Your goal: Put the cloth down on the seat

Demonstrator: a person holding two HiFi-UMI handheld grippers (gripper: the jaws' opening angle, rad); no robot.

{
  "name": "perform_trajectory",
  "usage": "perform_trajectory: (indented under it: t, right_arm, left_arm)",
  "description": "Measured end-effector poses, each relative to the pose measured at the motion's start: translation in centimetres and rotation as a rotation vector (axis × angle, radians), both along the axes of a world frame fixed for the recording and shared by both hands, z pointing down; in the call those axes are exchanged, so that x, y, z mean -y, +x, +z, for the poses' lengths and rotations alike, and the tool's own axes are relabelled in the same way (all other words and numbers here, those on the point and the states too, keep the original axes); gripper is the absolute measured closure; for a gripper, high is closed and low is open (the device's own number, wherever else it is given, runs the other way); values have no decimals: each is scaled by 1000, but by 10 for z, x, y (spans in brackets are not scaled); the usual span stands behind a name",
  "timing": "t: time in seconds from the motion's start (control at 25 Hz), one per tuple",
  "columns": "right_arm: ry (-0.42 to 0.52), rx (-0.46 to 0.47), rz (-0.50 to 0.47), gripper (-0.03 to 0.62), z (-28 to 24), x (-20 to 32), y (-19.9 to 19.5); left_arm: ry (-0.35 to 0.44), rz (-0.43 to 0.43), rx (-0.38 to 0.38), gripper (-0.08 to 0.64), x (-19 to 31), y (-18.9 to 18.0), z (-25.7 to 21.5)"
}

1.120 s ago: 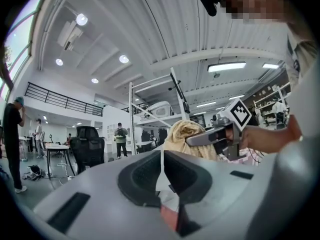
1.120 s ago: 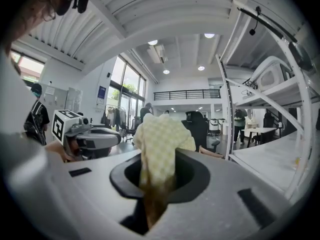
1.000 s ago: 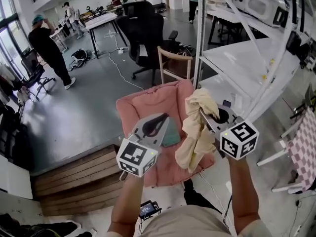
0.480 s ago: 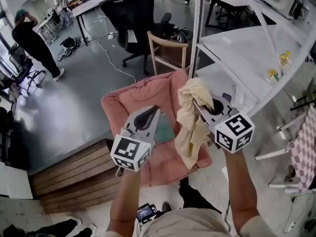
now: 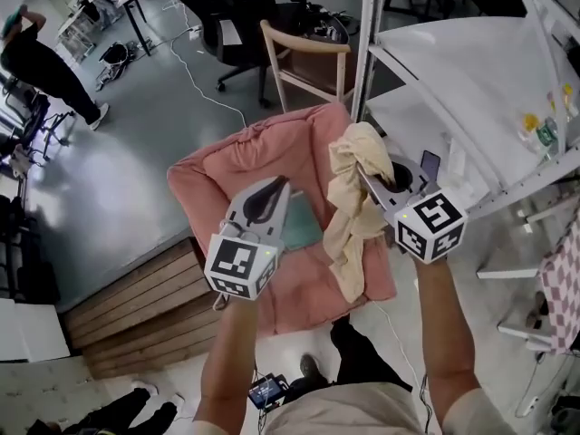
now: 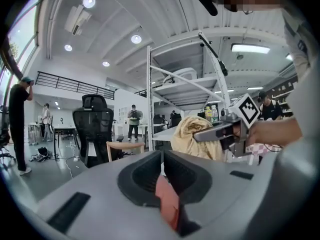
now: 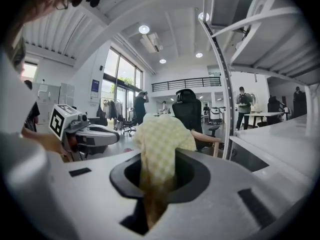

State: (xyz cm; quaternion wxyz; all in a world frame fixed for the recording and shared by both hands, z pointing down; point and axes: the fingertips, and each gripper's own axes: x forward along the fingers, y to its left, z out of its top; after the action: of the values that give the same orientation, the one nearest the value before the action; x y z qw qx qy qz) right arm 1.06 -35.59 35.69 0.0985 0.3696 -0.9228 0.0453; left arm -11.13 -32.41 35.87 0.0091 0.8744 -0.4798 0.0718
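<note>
A cream cloth (image 5: 352, 216) hangs in a long fold over the right side of the pink cushioned seat (image 5: 245, 166). My right gripper (image 5: 364, 169) is shut on the cloth's top, and in the right gripper view the cloth (image 7: 159, 141) bulges out from between the jaws of that gripper (image 7: 159, 156). My left gripper (image 5: 275, 187) hovers over the seat's middle, shut, with nothing in it. The left gripper view shows its own jaws (image 6: 162, 154) together, and the cloth (image 6: 187, 134) to the right of them. A teal item (image 5: 304, 234) lies on the seat between the grippers.
A wooden chair (image 5: 304, 57) and a black office chair (image 5: 227, 7) stand behind the seat. A white rack post (image 5: 367, 43) and shelf (image 5: 453, 62) rise at the right. A wooden platform (image 5: 136, 306) lies at the seat's left. A person (image 5: 41, 57) stands far left.
The view has shifted forward and down over the seat, which now sits lower and more to the left. Both grippers keep their places over it, the cloth still hanging from the right one.
</note>
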Motion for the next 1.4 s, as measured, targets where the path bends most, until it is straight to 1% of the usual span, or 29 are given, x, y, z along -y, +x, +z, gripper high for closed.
perform_trajectory:
  t: [0.2,0.44,0.64,0.84,1.04,1.2,1.4]
  right_arm:
    - [-19,-13,5,537,36,35,8]
    - [-45,-25,-12,534,78,66,10]
    - [-68,-23,-14,532,117,91,11]
    - [-93,-44,-14,529,165,119,13]
    - [-129,-59,-20,523,213,140,13]
    - [-154,-61,-50,517,246,151,9]
    - [-148,-77,-63,505,279,164,2]
  left_arm:
    - [-8,5,9,538,32,9,33]
    - [-40,15,24,538,59,24,74]
    - [-66,10,32,538,77,29,108]
    - [-86,-6,32,538,97,28,143]
    - [-119,-17,35,538,110,26,176]
    - [-152,-25,38,538,119,28,203]
    - [-182,-29,35,538,126,31,233]
